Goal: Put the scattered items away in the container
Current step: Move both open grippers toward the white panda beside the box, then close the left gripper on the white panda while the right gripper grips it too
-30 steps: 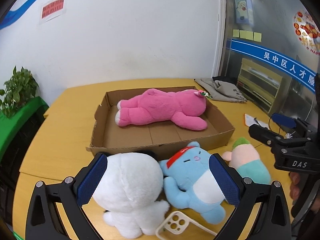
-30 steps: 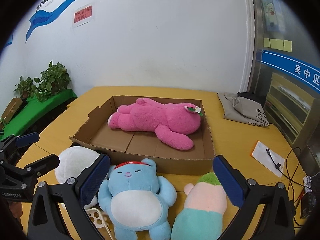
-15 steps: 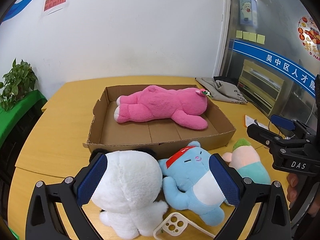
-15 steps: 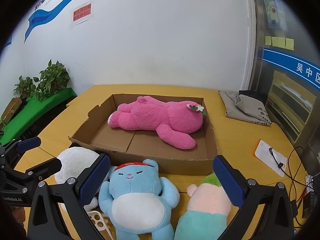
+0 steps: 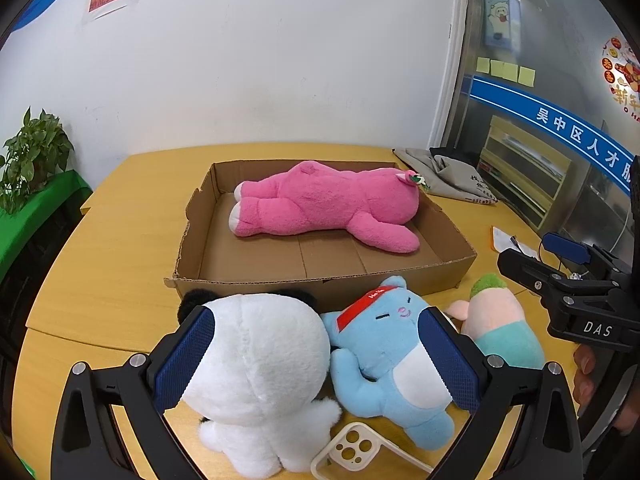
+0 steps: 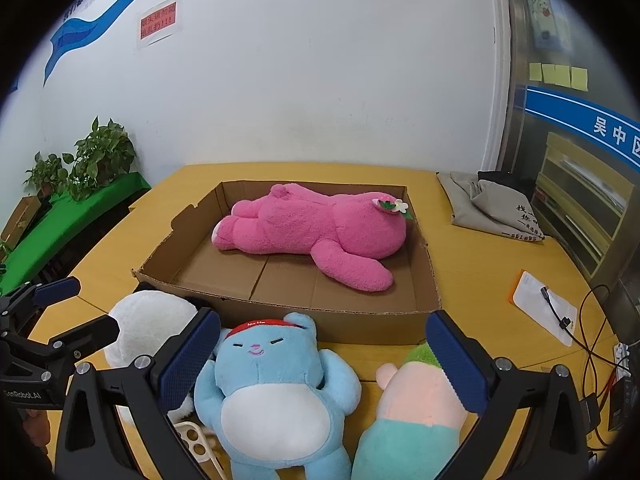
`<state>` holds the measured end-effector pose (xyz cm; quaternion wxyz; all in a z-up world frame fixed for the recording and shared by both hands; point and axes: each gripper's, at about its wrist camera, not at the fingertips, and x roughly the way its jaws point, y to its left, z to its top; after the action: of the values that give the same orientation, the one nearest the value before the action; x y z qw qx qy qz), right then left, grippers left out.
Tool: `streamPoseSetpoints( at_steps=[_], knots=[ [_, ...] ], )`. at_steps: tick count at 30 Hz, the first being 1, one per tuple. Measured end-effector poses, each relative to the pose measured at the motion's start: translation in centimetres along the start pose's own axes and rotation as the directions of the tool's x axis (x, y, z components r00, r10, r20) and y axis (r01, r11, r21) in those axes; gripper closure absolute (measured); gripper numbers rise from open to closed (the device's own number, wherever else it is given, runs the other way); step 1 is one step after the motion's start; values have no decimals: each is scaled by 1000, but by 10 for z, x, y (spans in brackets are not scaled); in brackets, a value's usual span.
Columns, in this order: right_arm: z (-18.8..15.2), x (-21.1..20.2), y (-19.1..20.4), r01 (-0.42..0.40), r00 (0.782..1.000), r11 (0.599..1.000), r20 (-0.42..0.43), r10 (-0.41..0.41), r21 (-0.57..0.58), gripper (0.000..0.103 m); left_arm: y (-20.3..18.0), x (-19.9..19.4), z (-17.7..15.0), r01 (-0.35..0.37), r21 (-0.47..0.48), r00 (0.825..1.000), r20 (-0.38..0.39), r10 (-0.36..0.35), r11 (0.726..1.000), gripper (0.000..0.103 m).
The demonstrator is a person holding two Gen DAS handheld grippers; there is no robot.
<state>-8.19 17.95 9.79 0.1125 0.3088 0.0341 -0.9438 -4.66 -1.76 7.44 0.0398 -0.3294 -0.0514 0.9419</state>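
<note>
A shallow cardboard box (image 5: pixel 316 276) (image 6: pixel 376 322) lies on the yellow table with a pink plush bear (image 5: pixel 324 204) (image 6: pixel 308 232) inside. In front of it lie a white plush (image 5: pixel 256 376) (image 6: pixel 148 328), a blue plush bear (image 5: pixel 392 360) (image 6: pixel 272 392) and a pink-and-teal plush with a green tuft (image 5: pixel 500 324) (image 6: pixel 416 412). My left gripper (image 5: pixel 316 364) is open above the white and blue plushes. My right gripper (image 6: pixel 324 364) is open above the blue and the pink-and-teal plush. Neither holds anything.
A clear phone case (image 5: pixel 356 450) (image 6: pixel 196 440) lies near the front edge. A grey cloth bag (image 6: pixel 492 208) sits at the back right, a white card with a cable (image 6: pixel 548 308) at the right. Potted plants (image 6: pixel 92 164) stand on a green ledge to the left.
Both grippers have lifted and tilted slightly, so the box and plushes sit a little lower in view. Both jaws stayed open and no toy moved.
</note>
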Motion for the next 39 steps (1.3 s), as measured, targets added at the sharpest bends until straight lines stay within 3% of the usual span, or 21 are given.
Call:
streamPoseSetpoints(
  at_steps=[21, 29, 32, 36, 39],
  knots=[
    [-4, 9, 12, -3, 1000, 1000, -26, 3, -20, 0, 32, 10, -7, 10, -49, 999, -41, -12, 999, 0],
    [-11, 22, 40, -101, 992, 991, -84, 94, -86, 0, 78, 23, -17, -14, -143, 995, -100, -1, 990, 0],
    [-17, 31, 58, -193, 976, 974, -129, 177, -121, 0, 94, 35, -21, -3, -163, 991, -131, -18, 987, 0],
    [-31, 49, 87, -340, 930, 927, -205, 305, -161, 0, 109, 58, -26, 9, -175, 982, -186, -43, 984, 0],
    [-41, 66, 109, -396, 902, 901, -255, 347, -176, 0, 120, 65, -30, 96, -230, 972, -188, -141, 968, 0]
  ],
)
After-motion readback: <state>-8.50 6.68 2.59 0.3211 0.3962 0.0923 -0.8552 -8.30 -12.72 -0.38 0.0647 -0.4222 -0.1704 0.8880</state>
